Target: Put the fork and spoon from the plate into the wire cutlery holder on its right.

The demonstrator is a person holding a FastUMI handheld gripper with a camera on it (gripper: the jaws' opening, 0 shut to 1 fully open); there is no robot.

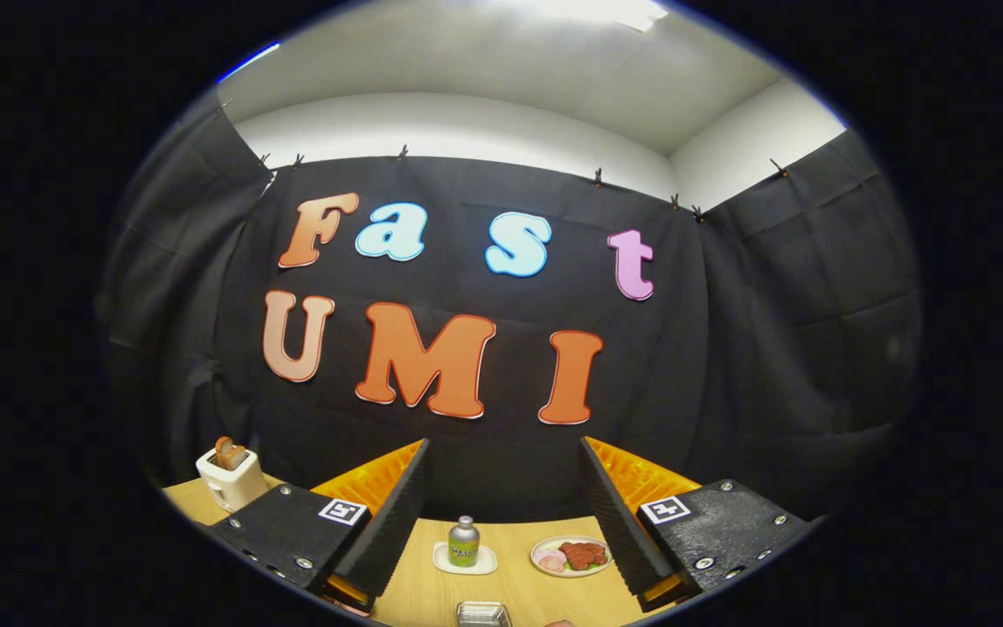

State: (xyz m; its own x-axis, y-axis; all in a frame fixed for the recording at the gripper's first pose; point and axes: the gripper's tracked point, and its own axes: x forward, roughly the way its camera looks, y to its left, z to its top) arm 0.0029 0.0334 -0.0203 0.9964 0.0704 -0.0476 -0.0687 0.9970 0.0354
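Wooden tabletop is what you've got under your hand-held gripper, and its fingers are spread wide with nothing between them. Between them, out ahead, you can see a small metal bottle standing on a pale square coaster, with a plate of red and pink food just to its right. Far left there's a cream toaster with toast sticking up. A metal thing pokes in at the near edge; can't tell you what it is, and I can't make out the fork or spoon
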